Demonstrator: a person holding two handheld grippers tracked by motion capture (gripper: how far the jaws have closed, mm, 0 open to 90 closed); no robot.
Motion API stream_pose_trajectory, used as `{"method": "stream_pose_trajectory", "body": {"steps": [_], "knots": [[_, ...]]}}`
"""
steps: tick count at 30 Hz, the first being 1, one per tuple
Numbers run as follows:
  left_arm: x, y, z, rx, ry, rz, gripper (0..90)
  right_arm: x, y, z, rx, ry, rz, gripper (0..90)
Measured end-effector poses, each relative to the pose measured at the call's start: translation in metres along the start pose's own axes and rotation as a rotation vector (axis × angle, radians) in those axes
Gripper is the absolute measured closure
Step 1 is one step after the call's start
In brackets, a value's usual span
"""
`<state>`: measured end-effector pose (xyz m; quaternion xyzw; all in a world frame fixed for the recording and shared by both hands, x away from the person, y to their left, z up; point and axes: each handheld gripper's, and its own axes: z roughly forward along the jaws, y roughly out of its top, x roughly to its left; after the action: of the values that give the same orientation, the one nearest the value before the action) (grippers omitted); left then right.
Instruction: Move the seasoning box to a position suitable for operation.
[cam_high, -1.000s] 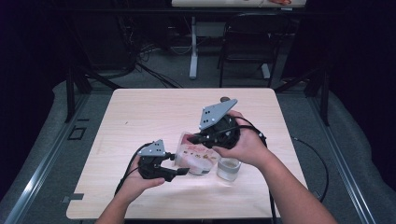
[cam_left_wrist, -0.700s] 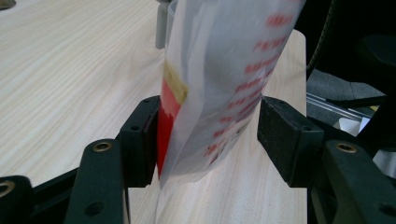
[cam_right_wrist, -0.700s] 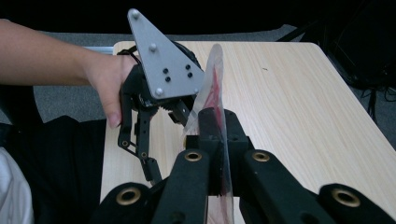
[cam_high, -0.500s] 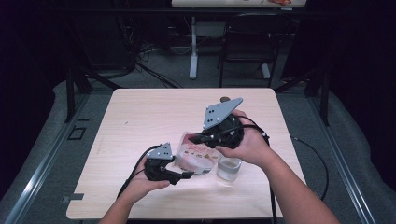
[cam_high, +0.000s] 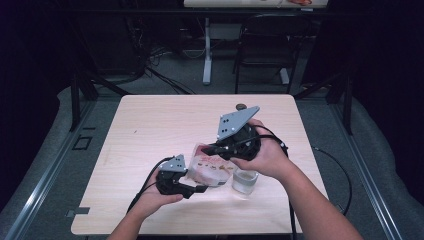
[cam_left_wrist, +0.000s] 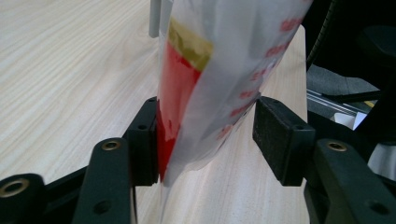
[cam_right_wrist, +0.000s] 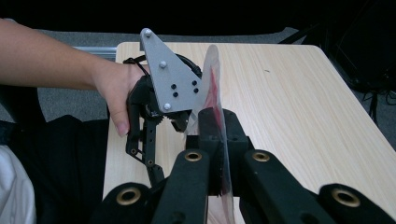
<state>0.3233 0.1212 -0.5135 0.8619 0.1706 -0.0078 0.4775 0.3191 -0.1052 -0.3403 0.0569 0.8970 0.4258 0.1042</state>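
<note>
Right gripper (cam_high: 212, 149): clenched on the top edge of the plastic bag (cam_high: 210, 169), jaws pinched flat on the film in its own view.
Left gripper (cam_left_wrist: 205, 135): jaws have just been closing around the bag's lower end; one pad (cam_left_wrist: 148, 140) touches the film, the other stands off, so nothing is grasped yet.
Bag location: hanging between both grippers, above the table (cam_high: 150, 125) near its front edge, right of centre, beside a small clear cup (cam_high: 245, 181).
Handling: light, limp, slick film; contents look soft, though they are blurred.
Hold point: probably the flat sealed edges, pinched squarely so the film cannot slide out.
</note>
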Motion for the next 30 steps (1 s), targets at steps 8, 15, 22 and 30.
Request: {"method": "stream_pose_trajectory", "body": {"steps": [8, 15, 22, 30], "knots": [[0.0011, -0.0019, -0.0008, 0.006, -0.020, -0.017, 54.7, 0.0006, -0.0008, 0.0008, 0.001, 0.005, -0.002, 90.0], [0.0029, -0.0031, -0.0028, 0.009, -0.021, -0.028, 60.2, 0.0019, -0.0009, 0.0019, 0.000, 0.008, -0.004, 90.0], [0.0026, -0.0031, -0.0032, 0.021, -0.044, -0.041, 62.3, 0.0017, -0.0016, 0.0018, 0.002, 0.008, -0.004, 90.0], [0.0030, -0.0033, -0.0061, 0.031, -0.052, -0.048, 65.0, -0.0001, -0.0044, 0.0014, -0.006, 0.012, 0.010, 89.8]]}}
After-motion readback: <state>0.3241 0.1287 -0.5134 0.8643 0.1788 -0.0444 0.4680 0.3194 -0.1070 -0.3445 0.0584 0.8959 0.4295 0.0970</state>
